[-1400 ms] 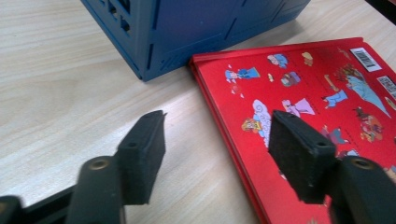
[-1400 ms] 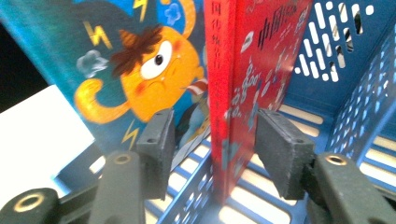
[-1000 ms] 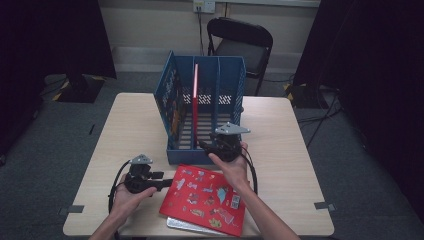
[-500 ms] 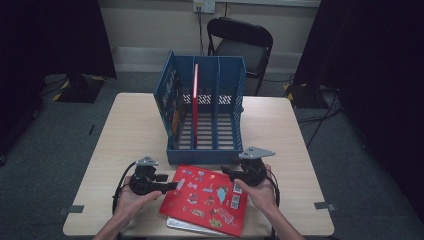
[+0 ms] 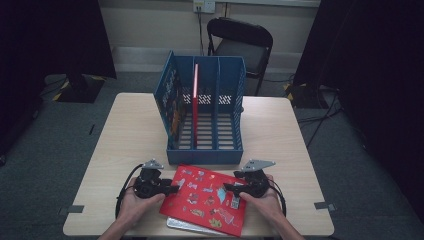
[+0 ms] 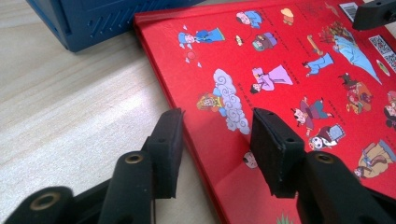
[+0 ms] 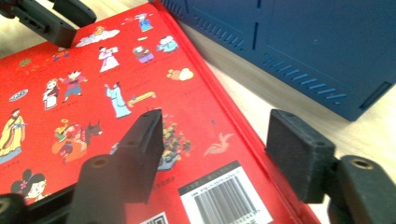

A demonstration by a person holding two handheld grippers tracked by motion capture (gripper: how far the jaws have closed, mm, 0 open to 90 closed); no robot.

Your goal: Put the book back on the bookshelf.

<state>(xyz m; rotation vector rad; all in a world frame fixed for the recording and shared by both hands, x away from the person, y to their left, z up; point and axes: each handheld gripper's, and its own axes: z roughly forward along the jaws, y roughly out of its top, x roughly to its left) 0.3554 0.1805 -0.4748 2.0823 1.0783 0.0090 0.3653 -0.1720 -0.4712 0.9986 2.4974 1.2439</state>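
The right gripper hangs just above the red picture book with its two black jaws spread apart, one over the printed cover near the barcode, the other out past the book's edge above the wooden table. Beyond that edge of the book stands the blue file rack, its ribbed wall close to the book with a strip of bare table between them. At the far corner of the book the left gripper shows, dark against the cover's little painted figures.
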